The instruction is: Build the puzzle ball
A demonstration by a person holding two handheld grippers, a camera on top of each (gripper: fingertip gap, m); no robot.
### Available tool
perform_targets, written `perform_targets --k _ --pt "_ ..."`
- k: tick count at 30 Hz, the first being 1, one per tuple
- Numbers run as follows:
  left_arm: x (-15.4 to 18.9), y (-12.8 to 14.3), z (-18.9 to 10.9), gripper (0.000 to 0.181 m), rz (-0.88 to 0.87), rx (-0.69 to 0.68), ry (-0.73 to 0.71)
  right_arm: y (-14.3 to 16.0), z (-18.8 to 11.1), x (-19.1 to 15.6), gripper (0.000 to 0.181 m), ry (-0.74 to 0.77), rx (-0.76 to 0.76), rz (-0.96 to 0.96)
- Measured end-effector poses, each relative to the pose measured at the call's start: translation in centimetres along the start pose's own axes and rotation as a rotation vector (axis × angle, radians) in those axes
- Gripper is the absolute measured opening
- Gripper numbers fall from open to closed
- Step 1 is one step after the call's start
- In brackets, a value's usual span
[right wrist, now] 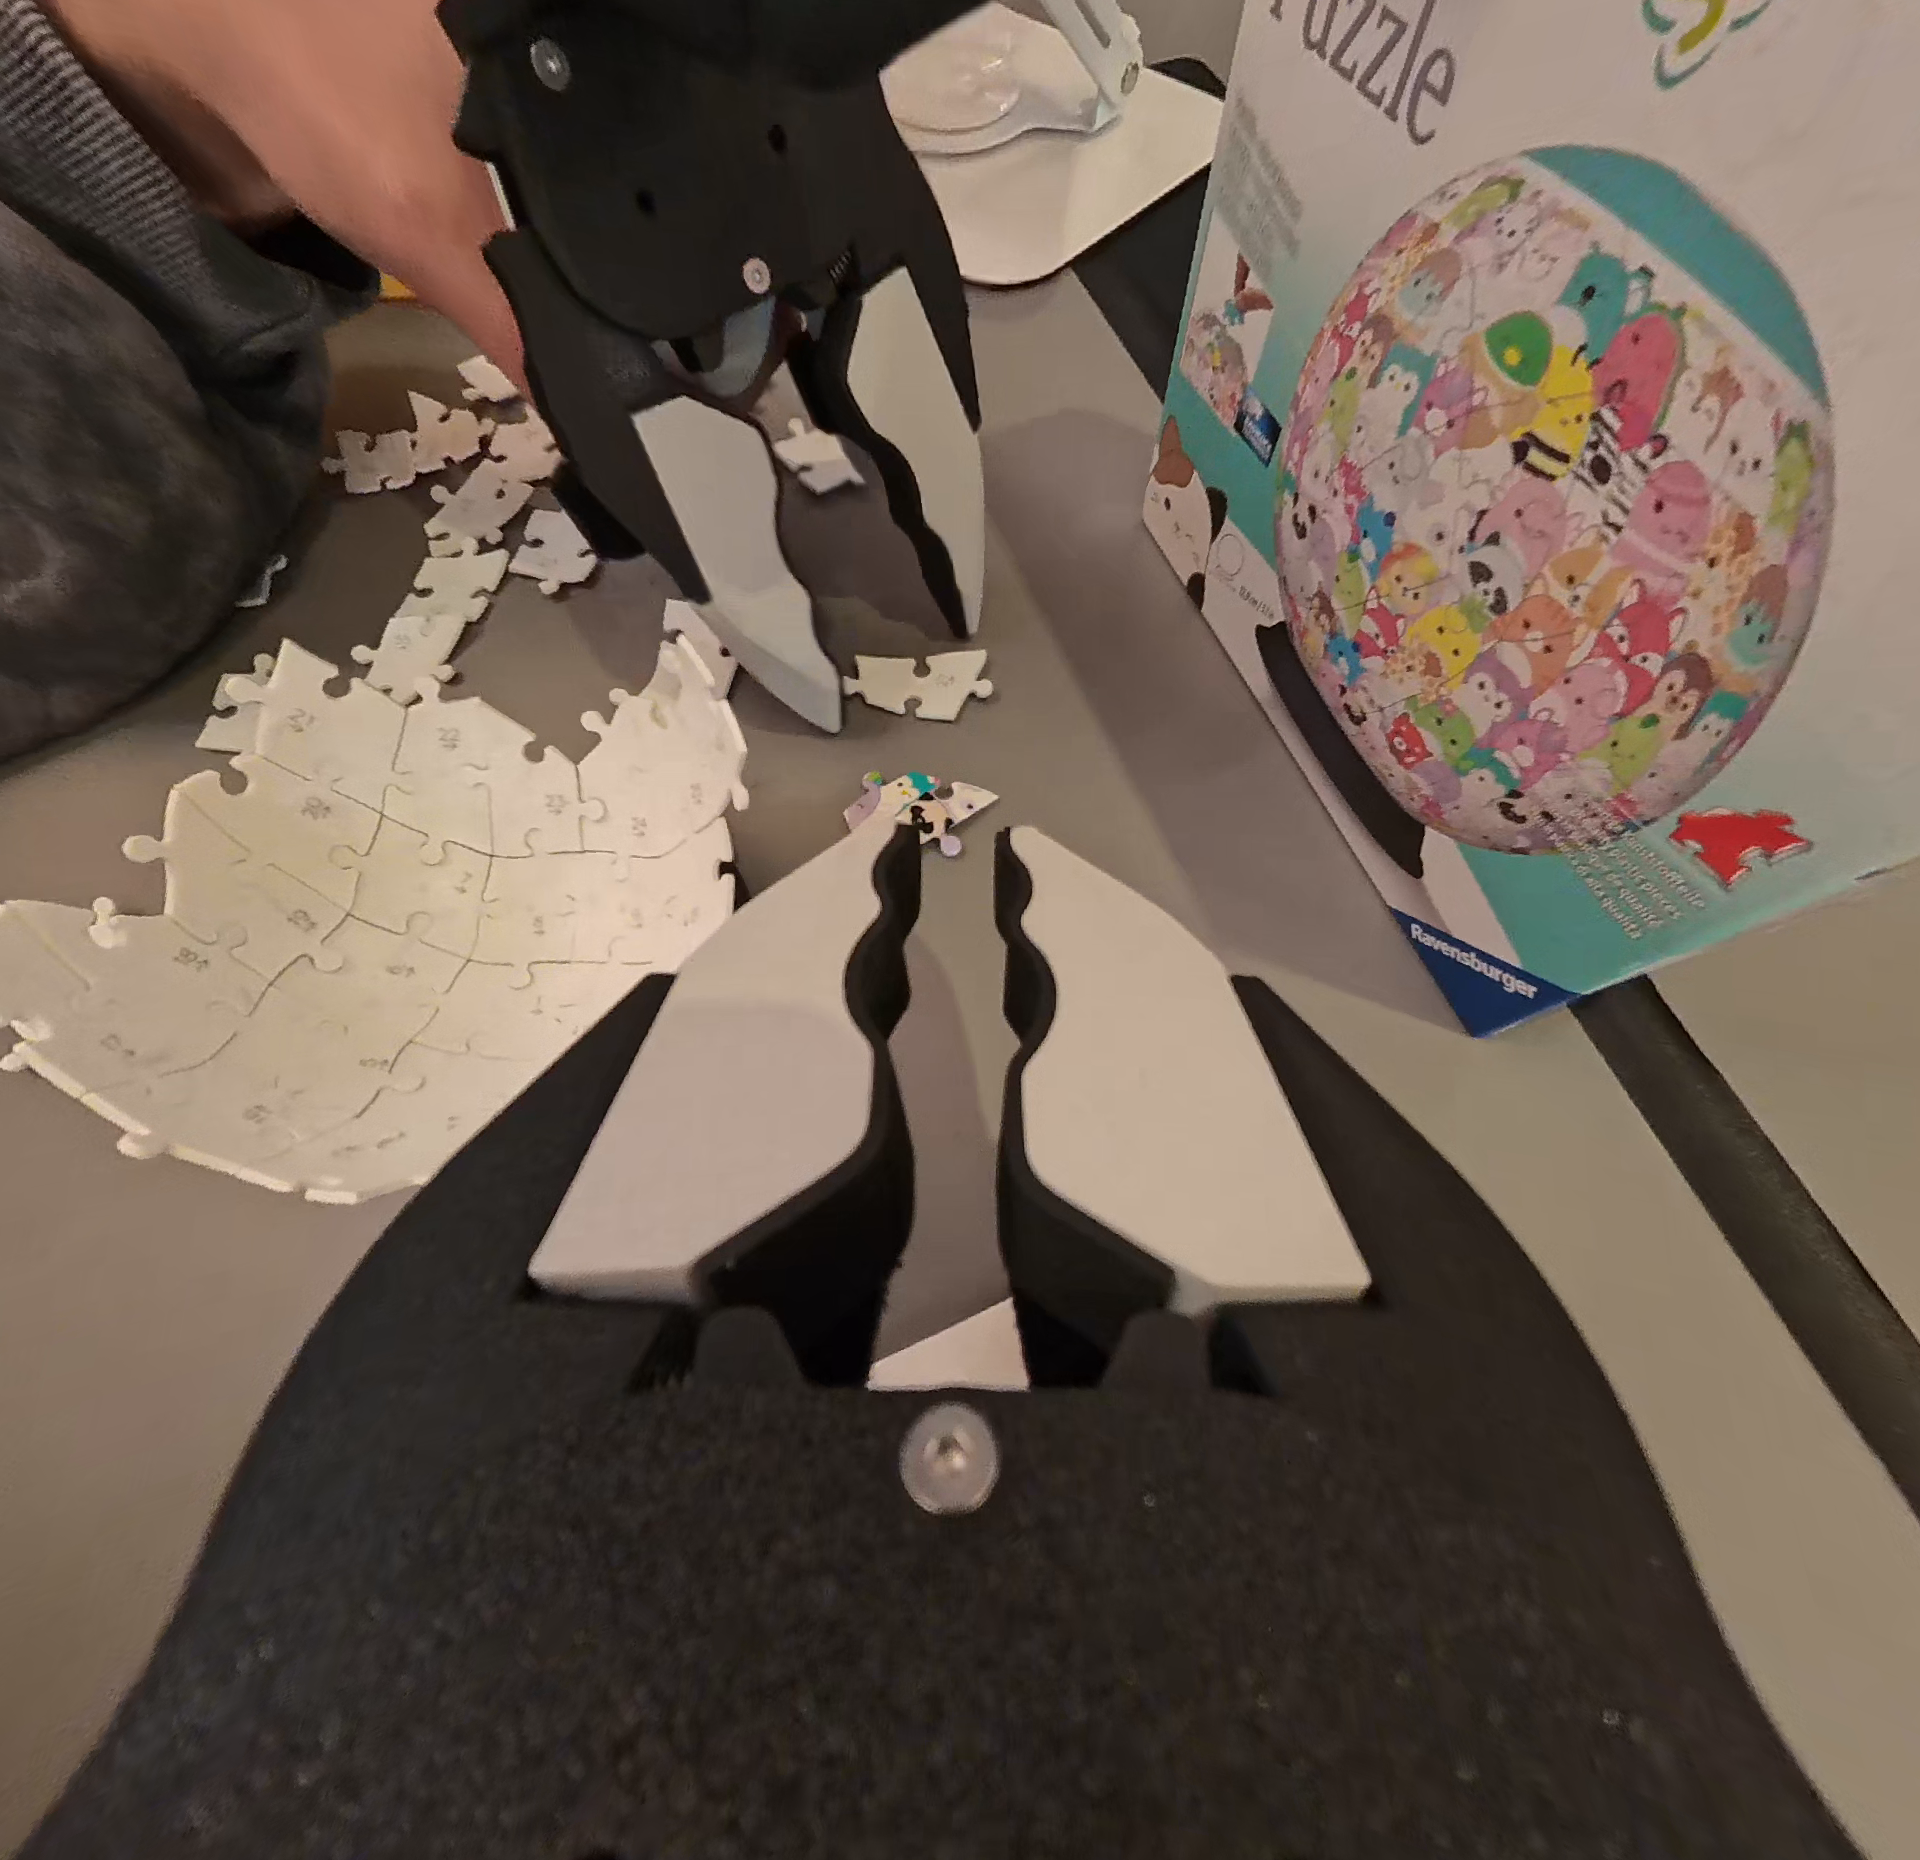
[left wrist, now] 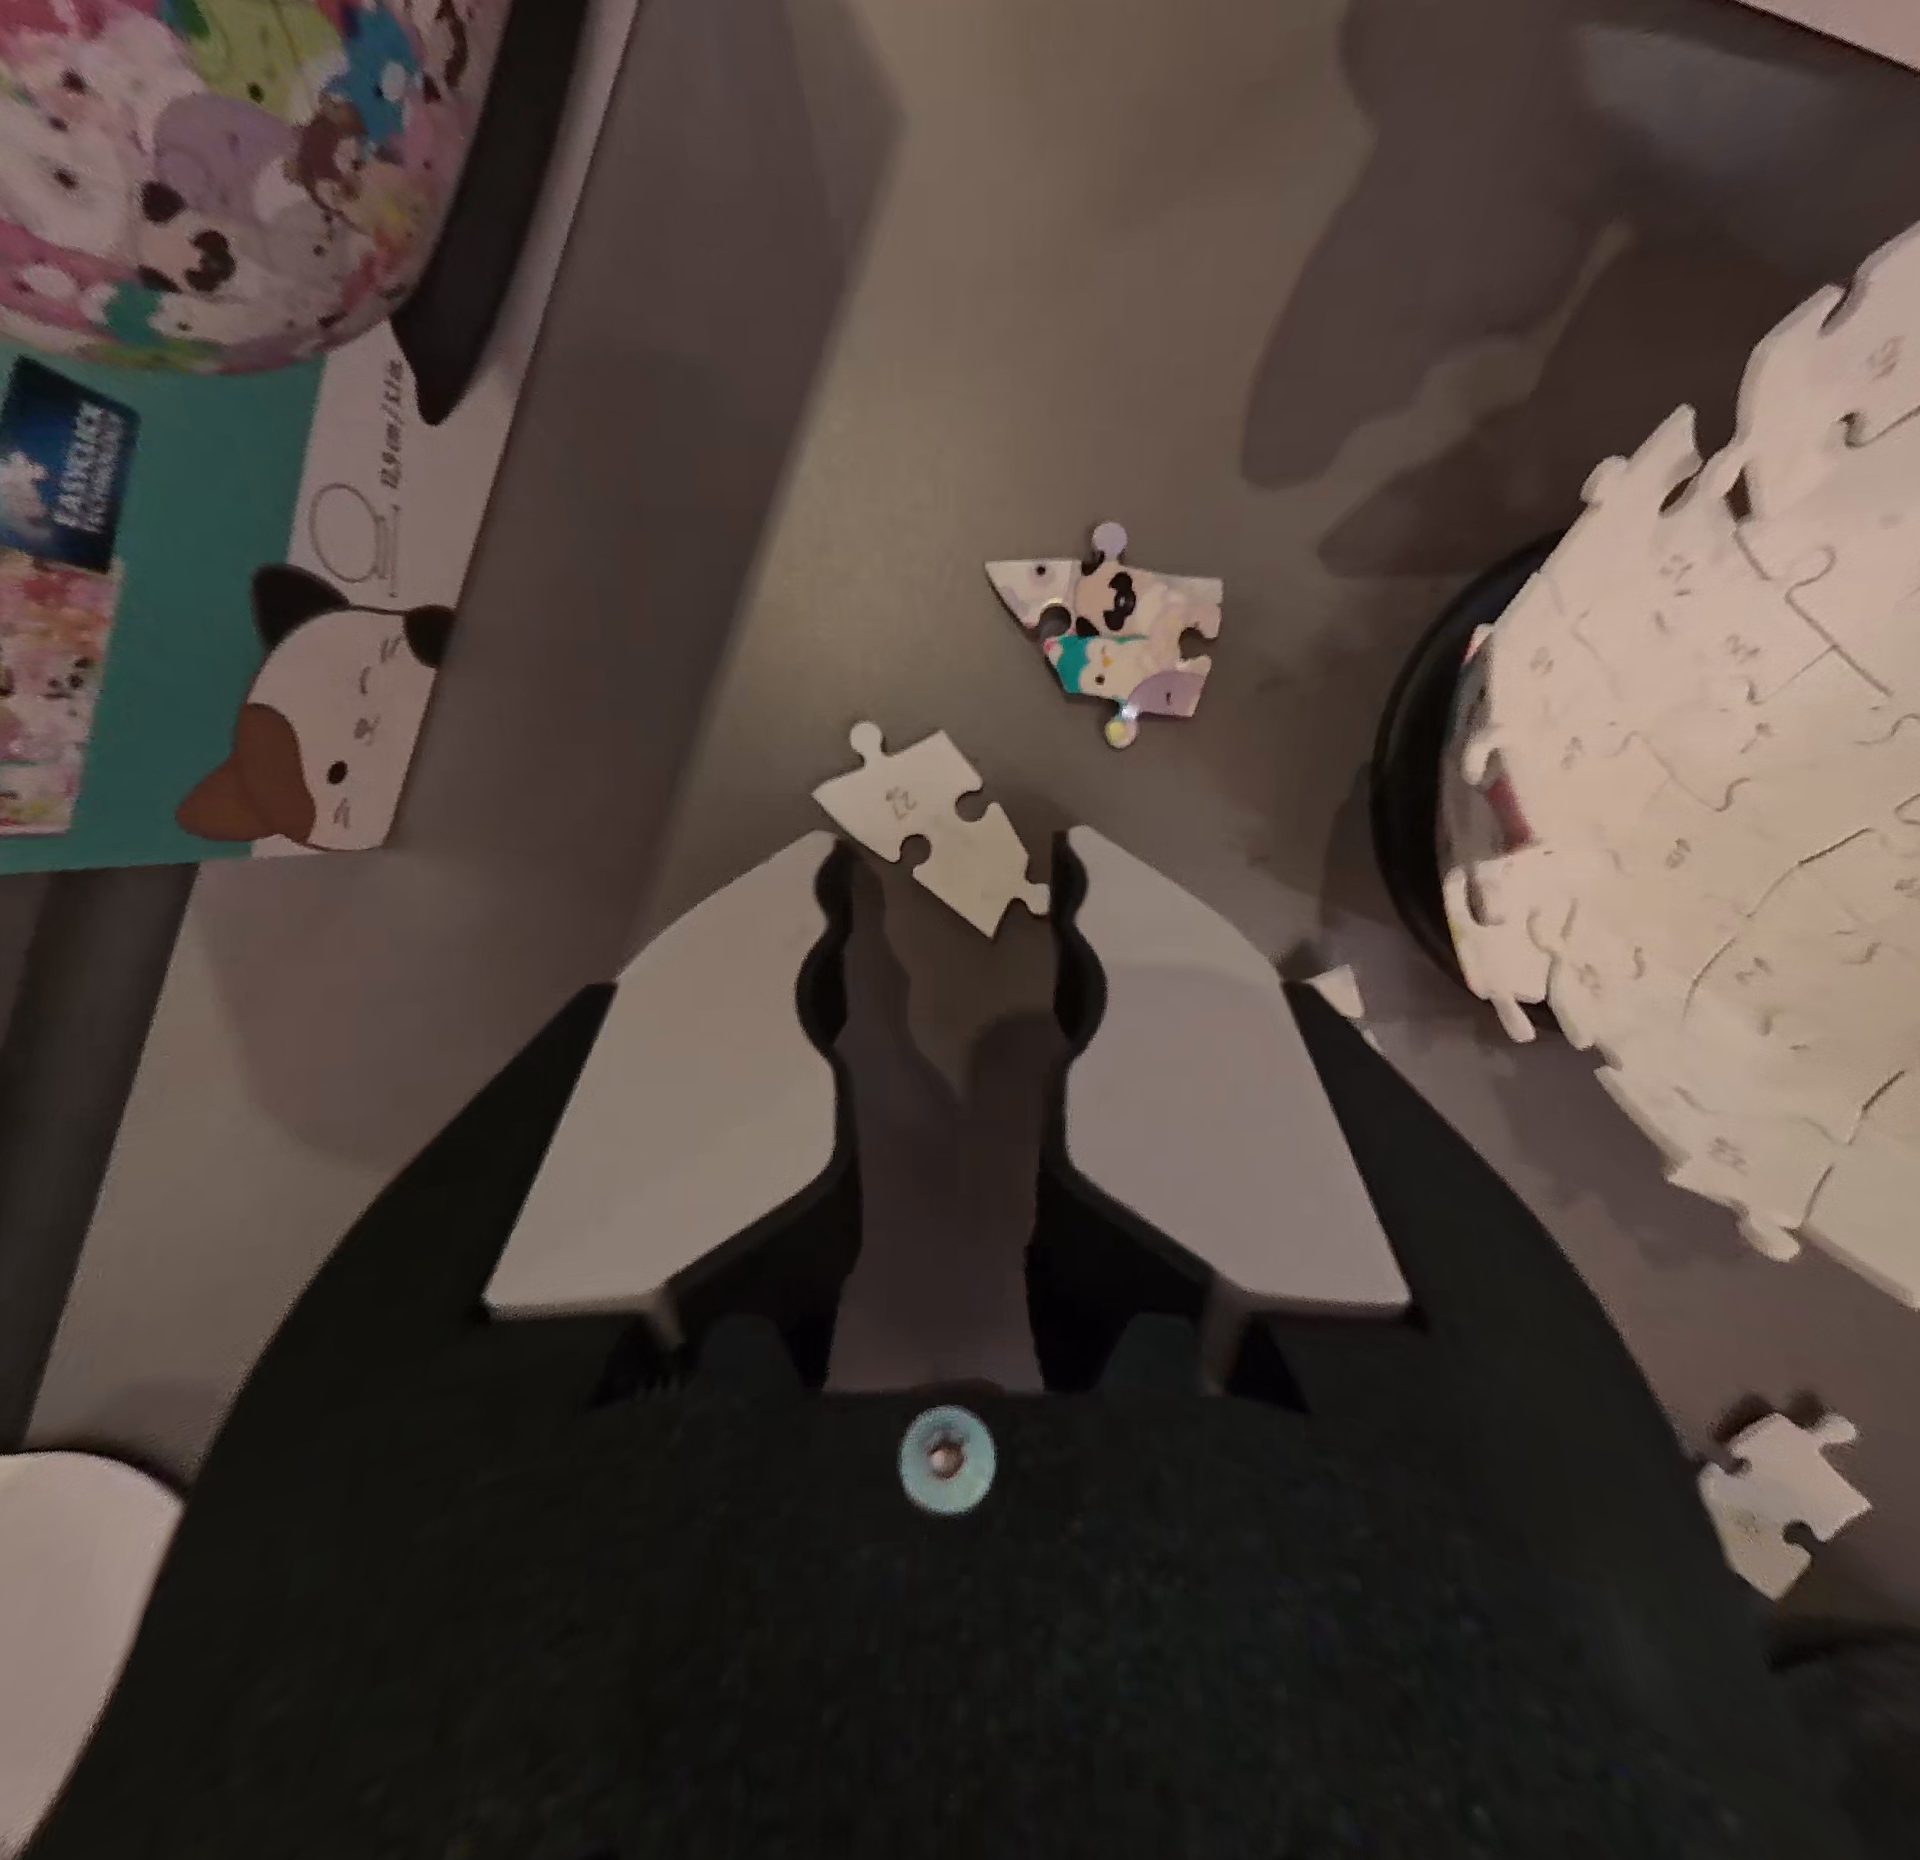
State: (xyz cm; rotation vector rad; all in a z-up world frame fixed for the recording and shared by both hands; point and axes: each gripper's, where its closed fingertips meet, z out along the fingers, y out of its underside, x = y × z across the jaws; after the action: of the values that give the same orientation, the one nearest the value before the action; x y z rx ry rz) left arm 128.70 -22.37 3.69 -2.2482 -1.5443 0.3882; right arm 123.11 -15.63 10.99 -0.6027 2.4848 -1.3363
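Grey tabletop [left wrist: 1039, 304] strewn with puzzle pieces, both grippers hovering low over it.

Left gripper [left wrist: 945, 854], jaws parted and empty, brackets a white face-down piece [left wrist: 935, 834]; just beyond lies a colourful printed piece [left wrist: 1117, 631]. Right gripper [right wrist: 958, 844], jaws narrowly apart and empty, points at that printed piece [right wrist: 925, 802]. The half-built puzzle ball shell [right wrist: 395, 896] sits on one side, the puzzle box [right wrist: 1558, 480] on the other.

I count two grippers: left gripper [left wrist: 951, 854], right gripper [right wrist: 956, 844]. One puzzle box [right wrist: 1558, 511], one half-built shell [right wrist: 395, 906], one colourful piece [left wrist: 1117, 631], loose white pieces [right wrist: 468, 480] uncountable.
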Motion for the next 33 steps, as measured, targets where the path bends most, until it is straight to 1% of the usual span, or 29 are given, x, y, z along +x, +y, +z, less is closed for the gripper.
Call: perform_targets --k 1,2,6,8,10,11,13,15,17,19,21,24,25,26,28,29,31,32,33 --pt "0.0 0.0 0.0 0.025 0.007 -0.003 -0.002 0.0 0.0 0.0 0.013 0.0 0.001 0.001" --pt "0.0 0.1 -0.1 0.021 0.013 -0.009 -0.004 0.0 -0.1 0.0 0.013 0.0 0.001 0.002" --pt "-0.2 0.6 -0.4 0.02 0.028 -0.024 0.003 -0.1 -0.2 0.0 0.013 -0.001 0.004 0.004" --pt "-0.8 0.8 -1.0 0.02 0.045 -0.018 -0.03 -0.3 -0.2 -0.2 0.012 -0.007 0.01 0.002" --pt "-1.0 0.5 -2.6 0.02 0.045 -0.001 -0.044 -0.7 -0.1 -0.6 0.012 -0.028 0.017 0.005" --pt "-0.9 0.0 -4.0 0.02 0.054 0.022 -0.057 -1.0 -0.1 -1.0 0.012 -0.046 0.023 0.012" --pt "0.5 -1.8 -7.4 0.02 0.104 0.097 -0.057 -1.9 -0.5 -2.1 0.012 -0.095 0.036 0.032" --pt "3.4 -3.9 -10.9 0.02 0.19 0.176 -0.032 -3.6 -1.4 -3.6 0.013 -0.16 0.067 0.065" --pt "6.8 -5.3 -13.6 0.02 0.312 0.222 -0.024 -5.7 -2.8 -5.8 0.02 -0.296 0.122 0.144" --pt "9.6 -5.9 -15.1 0.02 0.431 0.22 -0.048 -7.6 -4.7 -8.0 0.027 -0.466 0.175 0.203" --pt "11.7 -6.0 -15.9 0.02 0.524 0.179 -0.087 -9.0 -6.2 -9.4 0.027 -0.588 0.229 0.263" --pt "13.7 -5.5 -16.2 0.02 0.618 0.09 -0.157 -9.8 -7.7 -11.2 0.028 -0.726 0.24 0.304" --pt "14.2 -5.4 -16.2 0.02 0.642 0.06 -0.178 -9.8 -8.0 -11.9 0.028 -0.766 0.22 0.314" --pt "14.7 -5.3 -16.1 0.02 0.664 0.035 -0.195 -9.2 -7.8 -12.6 0.028 -0.781 0.165 0.318" --pt "15.5 -5.5 -16.0 0.02 0.701 0.011 -0.227 -7.4 -6.7 -13.4 0.028 -0.74 0.02 0.292" --pt "15.9 -5.6 -15.9 0.02 0.715 0.006 -0.229 -7.0 -6.4 -13.7 0.03 -0.728 -0.02 0.277" --pt "16.5 -5.8 -15.8 0.02 0.733 0.007 -0.232 -7.1 -6.4 -14.5 0.026 -0.75 -0.033 0.275" --pt "16.6 -5.8 -15.8 0.02 0.736 0.005 -0.233 -7.2 -6.4 -14.9 0.02 -0.769 -0.037 0.273" --pt "16.5 -5.8 -15.8 0.02 0.736 -0.001 -0.244 -7.1 -6.4 -15.1 0.005 -0.783 -0.044 0.264"
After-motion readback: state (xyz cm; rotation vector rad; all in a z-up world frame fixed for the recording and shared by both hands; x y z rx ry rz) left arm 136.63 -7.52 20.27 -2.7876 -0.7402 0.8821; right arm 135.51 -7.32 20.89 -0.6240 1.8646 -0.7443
